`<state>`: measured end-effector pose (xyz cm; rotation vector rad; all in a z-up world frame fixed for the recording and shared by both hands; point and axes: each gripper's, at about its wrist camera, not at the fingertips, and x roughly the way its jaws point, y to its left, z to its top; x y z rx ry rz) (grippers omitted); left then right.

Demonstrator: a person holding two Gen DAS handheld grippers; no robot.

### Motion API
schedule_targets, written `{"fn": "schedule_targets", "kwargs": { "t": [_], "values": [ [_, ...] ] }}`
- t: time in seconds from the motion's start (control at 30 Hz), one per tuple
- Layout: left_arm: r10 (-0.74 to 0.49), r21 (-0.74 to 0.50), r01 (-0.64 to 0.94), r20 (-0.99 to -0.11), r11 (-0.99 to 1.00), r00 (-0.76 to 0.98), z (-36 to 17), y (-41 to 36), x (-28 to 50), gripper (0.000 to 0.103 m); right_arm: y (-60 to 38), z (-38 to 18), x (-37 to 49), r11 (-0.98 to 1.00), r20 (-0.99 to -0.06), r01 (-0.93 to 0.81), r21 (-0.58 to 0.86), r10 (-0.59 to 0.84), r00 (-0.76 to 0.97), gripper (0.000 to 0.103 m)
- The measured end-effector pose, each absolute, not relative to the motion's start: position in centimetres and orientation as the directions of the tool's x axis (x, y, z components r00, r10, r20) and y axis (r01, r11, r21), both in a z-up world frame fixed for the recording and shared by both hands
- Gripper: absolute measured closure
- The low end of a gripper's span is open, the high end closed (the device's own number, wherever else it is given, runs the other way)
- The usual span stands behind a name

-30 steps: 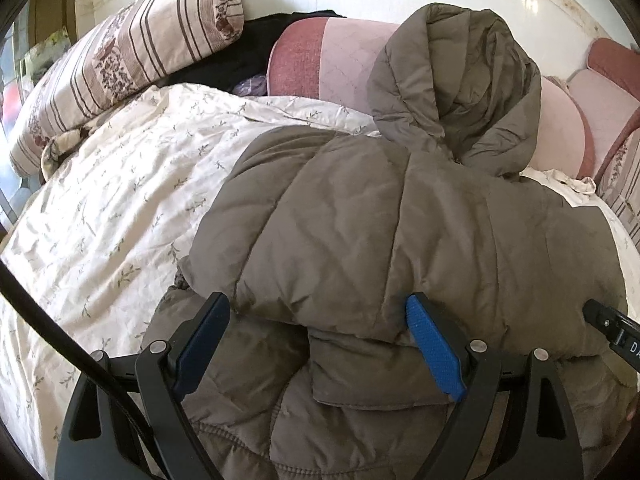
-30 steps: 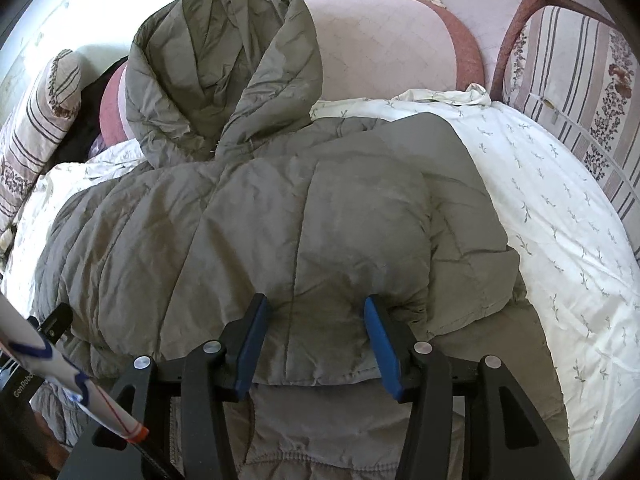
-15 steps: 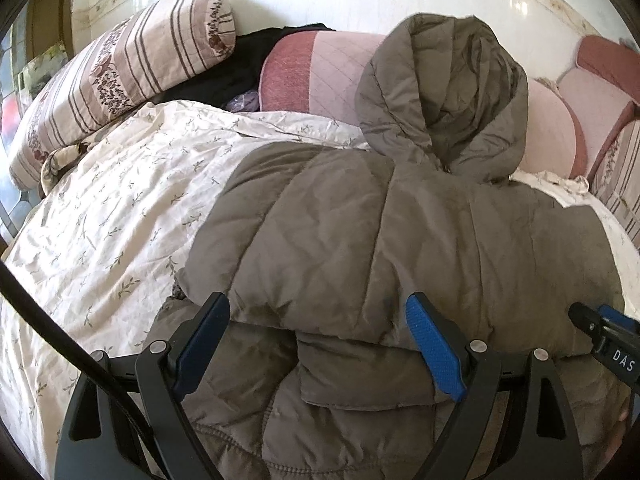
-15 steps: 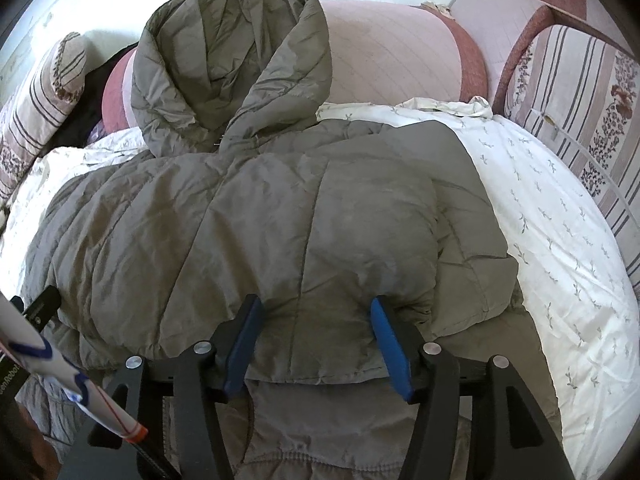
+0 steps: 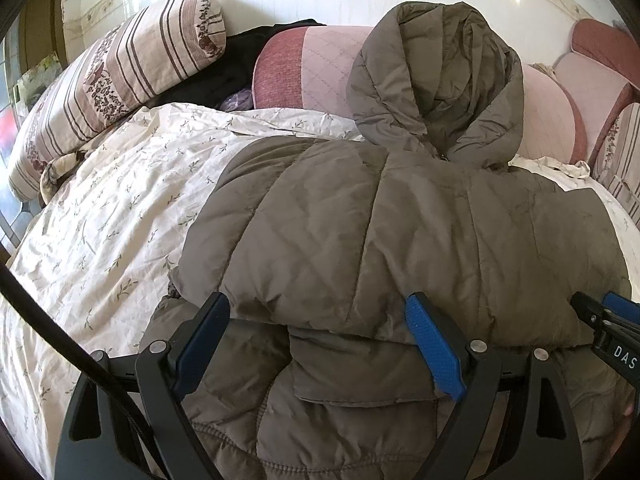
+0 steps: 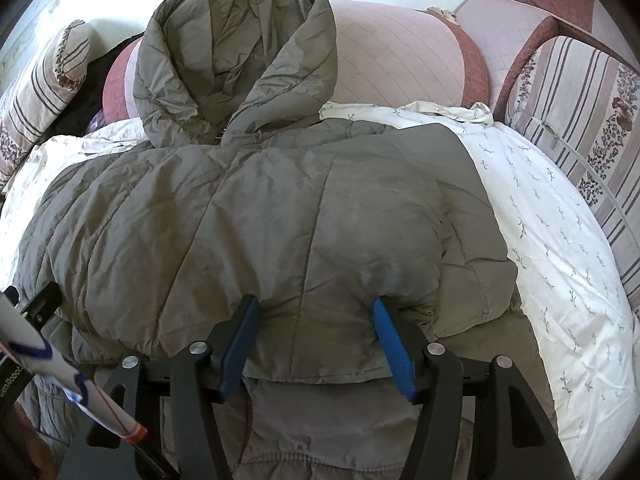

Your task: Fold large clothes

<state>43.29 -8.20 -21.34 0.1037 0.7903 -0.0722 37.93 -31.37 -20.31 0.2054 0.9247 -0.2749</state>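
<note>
The hooded jacket (image 5: 400, 232) lies on the bed sheet (image 5: 120, 208). Its hood (image 5: 436, 80) leans on the headboard cushion (image 5: 316, 68) behind; a pillow (image 5: 120, 76) lies far left.

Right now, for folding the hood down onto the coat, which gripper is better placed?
Probably the right gripper: the hood stands nearly straight ahead of it. From the left gripper it sits off to the right. Both have the jacket between unclamped pads; the right's jaws are opening.

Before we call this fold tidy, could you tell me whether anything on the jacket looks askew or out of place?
Yes: the jacket's hood is not folded in; it stands propped against the pink cushion beyond the bed sheet. The folded-over body also bulges unevenly, with its lower layer sticking out beneath near both claws.
</note>
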Motion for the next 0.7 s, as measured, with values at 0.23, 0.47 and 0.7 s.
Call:
{"fn": "schedule_targets", "kwargs": {
  "t": [0.23, 0.47, 0.7],
  "values": [
    [-0.031, 0.062, 0.105, -0.708, 0.992, 0.706, -21.1, -8.2, 43.2, 0.014, -31.6, -19.8, 37.7, 0.945, -0.803, 0.319, 0.076, -0.131, 0.581, 0.038],
    [-0.030, 0.049, 0.087, -0.687, 0.995, 0.727, -19.6, -7.4, 43.0, 0.014, -32.8, -18.5, 36.8, 0.929, -0.783, 0.345, 0.131, -0.117, 0.611, 0.038],
    [0.003, 0.050, 0.049, -0.733, 0.998, 0.680, -19.7, -6.1, 43.6, 0.014, -33.0, -19.5, 36.3, 0.926, -0.814, 0.355, 0.126, -0.109, 0.571, 0.038]
  ]
}}
